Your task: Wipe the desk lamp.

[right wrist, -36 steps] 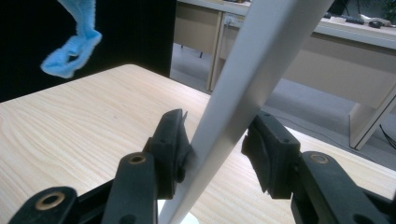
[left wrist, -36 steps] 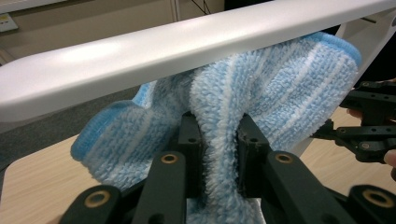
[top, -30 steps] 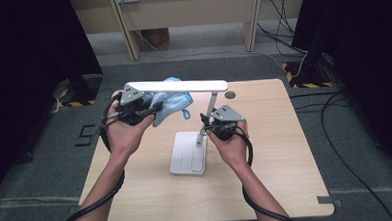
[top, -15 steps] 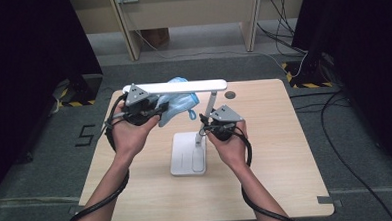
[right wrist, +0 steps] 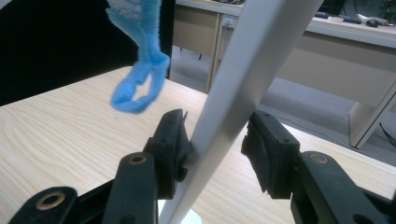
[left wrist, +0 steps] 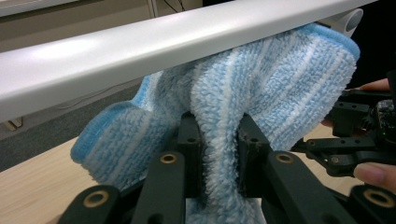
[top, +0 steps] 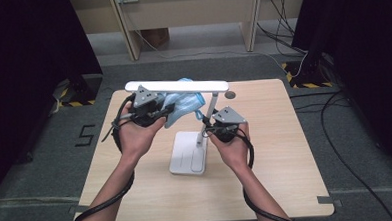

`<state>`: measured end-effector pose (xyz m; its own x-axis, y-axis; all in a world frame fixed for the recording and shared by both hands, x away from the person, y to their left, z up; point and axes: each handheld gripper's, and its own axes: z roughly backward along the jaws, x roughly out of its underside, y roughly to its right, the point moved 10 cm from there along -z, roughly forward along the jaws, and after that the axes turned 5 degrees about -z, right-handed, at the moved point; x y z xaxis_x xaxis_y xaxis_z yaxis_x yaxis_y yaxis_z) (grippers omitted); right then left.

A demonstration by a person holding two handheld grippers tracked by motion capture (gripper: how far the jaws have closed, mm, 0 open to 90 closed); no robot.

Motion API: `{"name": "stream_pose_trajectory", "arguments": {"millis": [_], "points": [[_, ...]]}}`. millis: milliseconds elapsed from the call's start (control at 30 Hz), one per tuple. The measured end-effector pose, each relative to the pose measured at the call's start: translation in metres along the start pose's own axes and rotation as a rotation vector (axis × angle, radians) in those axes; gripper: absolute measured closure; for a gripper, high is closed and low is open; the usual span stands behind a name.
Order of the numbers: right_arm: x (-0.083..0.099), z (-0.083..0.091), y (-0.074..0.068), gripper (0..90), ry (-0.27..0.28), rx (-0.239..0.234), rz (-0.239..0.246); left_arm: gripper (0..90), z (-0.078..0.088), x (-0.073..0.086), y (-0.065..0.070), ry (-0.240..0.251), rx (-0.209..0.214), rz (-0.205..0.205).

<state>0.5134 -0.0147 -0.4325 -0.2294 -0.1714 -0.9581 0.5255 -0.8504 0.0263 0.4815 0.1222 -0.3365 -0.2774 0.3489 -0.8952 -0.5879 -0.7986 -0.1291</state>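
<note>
High view: a white desk lamp [top: 188,158] stands near the middle of the worktop [top: 287,176], its long head bar [top: 177,85] level above the base. The left gripper [top: 166,110] pinches a blue striped cloth [top: 183,106] against the underside of that bar; in the left gripper view the jaws are pressed into a fold of the towelling [left wrist: 280,88]. The right gripper [top: 207,131] straddles the slanted lamp stem [top: 207,115]. In the right gripper view one jaw touches the stem [right wrist: 233,93] and the other stands apart, so the grip looks loose rather than clamped. If wiping pushes hard along the bar, I judge the lamp could tip or slide on its base because the stem is only lightly steadied. The cloth's dangling loop [right wrist: 137,88] might also snag on the stem.
</note>
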Motion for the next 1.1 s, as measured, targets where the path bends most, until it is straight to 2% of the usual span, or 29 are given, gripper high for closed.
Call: {"name": "stream_pose_trajectory", "arguments": {"millis": [133,167,200,233,333,367,400,467,500,600,767,833,867,933,1000,1033,1100], "points": [[0.0,0.0,0.0,57.2,0.003,0.0,0.001,74.7,-0.003,-0.002,0.005,0.006,0.011,-0.012],[0.0,0.0,0.0,57.2,0.002,-0.001,0.002,74.6,-0.004,-0.004,0.005,0.015,0.014,-0.028],[0.0,0.0,0.0,57.2,0.004,-0.002,0.004,74.6,-0.004,-0.003,0.006,0.009,0.017,-0.015],[0.0,0.0,0.0,57.2,0.005,-0.001,0.004,74.6,-0.005,-0.004,0.006,0.016,0.018,-0.032],[0.0,0.0,0.0,57.1,0.005,-0.001,0.001,74.6,-0.007,-0.005,0.009,0.018,0.026,-0.034],[0.001,0.0,-0.001,57.1,0.002,-0.001,-0.009,74.6,-0.008,-0.005,0.012,0.013,0.034,-0.019],[0.001,0.0,-0.001,57.1,0.003,-0.001,-0.002,74.6,-0.009,-0.006,0.012,0.019,0.035,-0.035],[0.001,0.0,-0.001,57.1,0.004,-0.001,-0.004,74.6,-0.01,-0.007,0.016,0.014,0.044,-0.025],[0.001,0.0,-0.001,57.1,0.003,-0.001,-0.003,74.6,-0.011,-0.008,0.016,0.023,0.045,-0.039],[0.001,0.0,-0.001,57.1,0.002,-0.002,-0.005,74.6,-0.014,-0.009,0.018,0.026,0.05,-0.041],[0.001,0.0,0.0,57.1,0.01,-0.003,-0.004,74.6,-0.019,-0.01,0.021,0.02,0.049,-0.056],[0.001,-0.001,-0.001,57.1,0.015,-0.005,-0.009,74.6,-0.02,-0.009,0.024,0.009,0.052,-0.046],[0.001,-0.001,-0.001,57.1,0.017,-0.005,-0.008,74.6,-0.022,-0.01,0.024,0.013,0.05,-0.064],[0.001,-0.001,0.0,57.2,0.017,-0.006,-0.005,74.6,-0.025,-0.007,0.027,-0.003,0.056,-0.05],[0.001,-0.001,0.0,57.3,0.016,-0.005,-0.001,74.6,-0.028,-0.006,0.028,-0.002,0.059,-0.069],[0.001,-0.001,0.0,57.3,0.016,-0.006,-0.001,74.6,-0.029,-0.003,0.031,-0.01,0.063,-0.055],[0.002,-0.001,0.0,57.5,0.015,-0.004,0.004,74.8,-0.032,-0.003,0.032,-0.01,0.064,-0.078]]}}
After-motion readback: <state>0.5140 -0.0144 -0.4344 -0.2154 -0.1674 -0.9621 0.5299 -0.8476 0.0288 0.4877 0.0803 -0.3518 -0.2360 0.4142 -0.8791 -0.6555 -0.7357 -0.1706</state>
